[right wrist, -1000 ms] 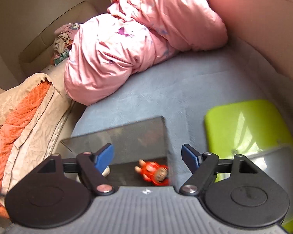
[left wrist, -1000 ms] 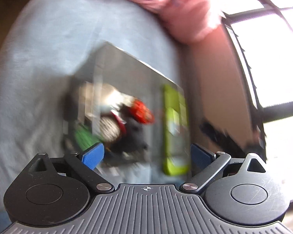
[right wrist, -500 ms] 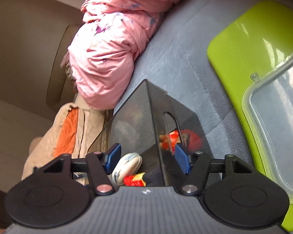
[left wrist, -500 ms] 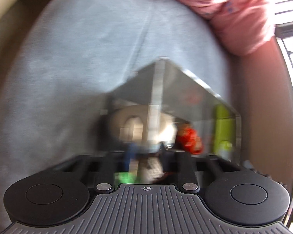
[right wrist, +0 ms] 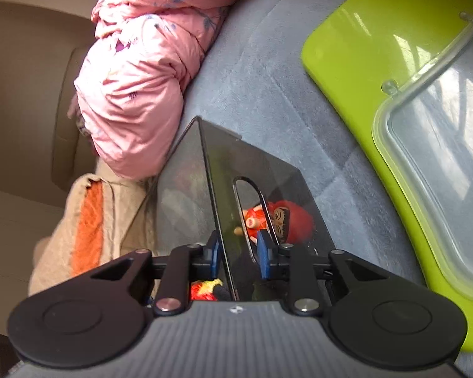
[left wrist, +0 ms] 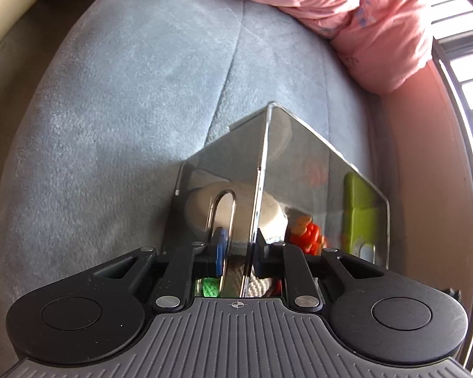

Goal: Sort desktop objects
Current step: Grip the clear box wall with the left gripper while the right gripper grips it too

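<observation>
Right wrist: pink bedding [right wrist: 135, 88] beyond box [right wrist: 268, 189].

We count one smoked acrylic box [right wrist: 268, 182], one red-haired doll [right wrist: 283, 217], one lime-green lid [right wrist: 362, 41], one clear container [right wrist: 441, 145], one pink quilt [right wrist: 135, 88], one orange-and-beige blanket [right wrist: 88, 220], and, from the left wrist, one cream rounded object [left wrist: 205, 201] and one green knitted item [left wrist: 209, 286].

Pink bedding [right wrist: 135, 94] rests on blue cushion [left wrist: 126, 100], perhaps a sofa.
</observation>
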A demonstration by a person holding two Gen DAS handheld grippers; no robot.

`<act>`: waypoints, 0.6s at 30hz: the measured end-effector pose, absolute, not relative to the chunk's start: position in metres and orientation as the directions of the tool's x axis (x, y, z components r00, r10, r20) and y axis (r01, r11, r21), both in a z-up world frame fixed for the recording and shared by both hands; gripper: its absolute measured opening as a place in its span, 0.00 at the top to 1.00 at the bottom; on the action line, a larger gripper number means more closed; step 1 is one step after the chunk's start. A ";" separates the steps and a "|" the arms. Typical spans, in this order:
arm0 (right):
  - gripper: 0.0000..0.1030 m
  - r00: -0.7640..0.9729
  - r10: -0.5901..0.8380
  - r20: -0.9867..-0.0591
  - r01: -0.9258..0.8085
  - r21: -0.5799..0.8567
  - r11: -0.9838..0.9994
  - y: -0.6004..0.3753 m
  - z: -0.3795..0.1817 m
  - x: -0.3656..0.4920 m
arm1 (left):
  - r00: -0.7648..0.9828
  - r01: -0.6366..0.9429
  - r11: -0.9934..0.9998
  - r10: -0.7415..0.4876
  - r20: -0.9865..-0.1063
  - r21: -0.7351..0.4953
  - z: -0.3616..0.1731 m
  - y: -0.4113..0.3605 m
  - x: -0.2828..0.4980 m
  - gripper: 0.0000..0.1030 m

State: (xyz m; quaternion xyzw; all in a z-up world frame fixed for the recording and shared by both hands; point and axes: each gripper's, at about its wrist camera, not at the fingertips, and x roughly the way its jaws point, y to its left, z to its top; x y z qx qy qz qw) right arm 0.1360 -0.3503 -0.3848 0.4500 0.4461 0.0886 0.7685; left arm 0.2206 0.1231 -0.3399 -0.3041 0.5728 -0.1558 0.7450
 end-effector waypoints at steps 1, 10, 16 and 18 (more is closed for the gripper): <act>0.73 0.580 0.538 -0.612 0.265 0.766 0.586 -0.347 -0.383 0.133 | 0.297 -0.117 0.764 -0.583 -0.756 -0.635 -0.340 0.125 0.220 0.82; 0.75 0.584 0.525 -0.619 0.273 0.759 0.592 -0.343 -0.382 0.126 | 0.284 -0.097 0.760 -0.598 -0.749 -0.643 -0.340 0.124 0.214 0.82; 0.75 0.593 0.499 -0.632 0.256 0.736 0.627 -0.339 -0.379 0.133 | 0.280 -0.074 0.785 -0.576 -0.768 -0.616 -0.333 0.115 0.204 0.71; 0.75 0.595 0.492 -0.635 0.260 0.732 0.630 -0.338 -0.380 0.137 | 0.278 -0.046 0.806 -0.556 -0.783 -0.590 -0.329 0.108 0.199 0.66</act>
